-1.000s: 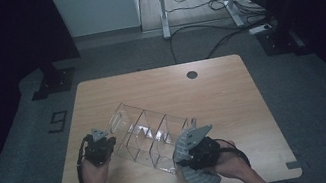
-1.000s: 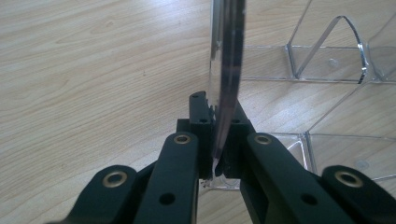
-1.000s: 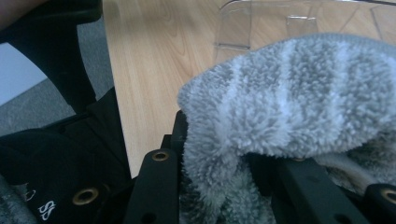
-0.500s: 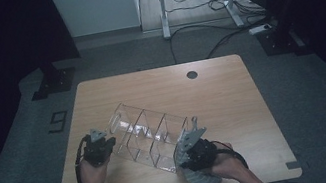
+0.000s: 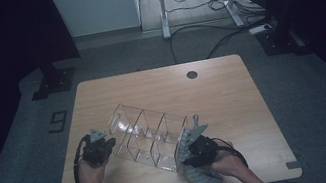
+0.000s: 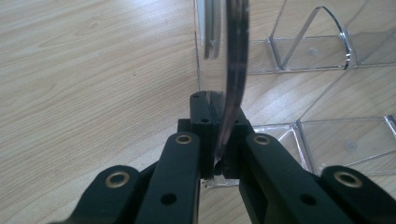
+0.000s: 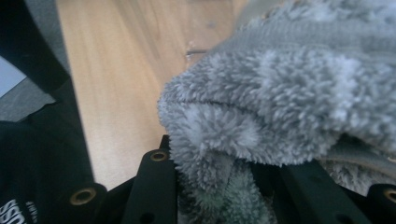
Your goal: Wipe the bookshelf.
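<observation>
high view has the clear acrylic organizer (image 5: pixel 151 136) lying tipped on its side, slanted across the near half of the wooden table (image 5: pixel 231 89), with a gripper at each end of it.

the left gripper (image 5: pixel 101 146) is clamped shut on the thin edge of one clear wall. in the left gripper view the curved panel edge (image 6: pixel 233 79) runs right down between the black jaws, which are pinched tight on it. the right gripper (image 5: pixel 190 155) sits at the organizer's near right end and its jaws are closed on a bunched grey fluffy cloth (image 7: pixel 280 93), more of it hanging out under the hand (image 5: pixel 201 176).

handling-wise i'd guess the organizer is light, rigid and pretty slick. hard plastic like that won't flex, but it'll skate on the wood if you push it, and a thin wall could crack or scratch if squeezed hard. an outer wall edge near a corner, like the left one has now, looks like the sane place to hold. the cloth is soft and squashy, grabs fine anywhere.

looks-wise it's see-through, a few compartments split by dividers with rounded tops, catching some glare.
</observation>
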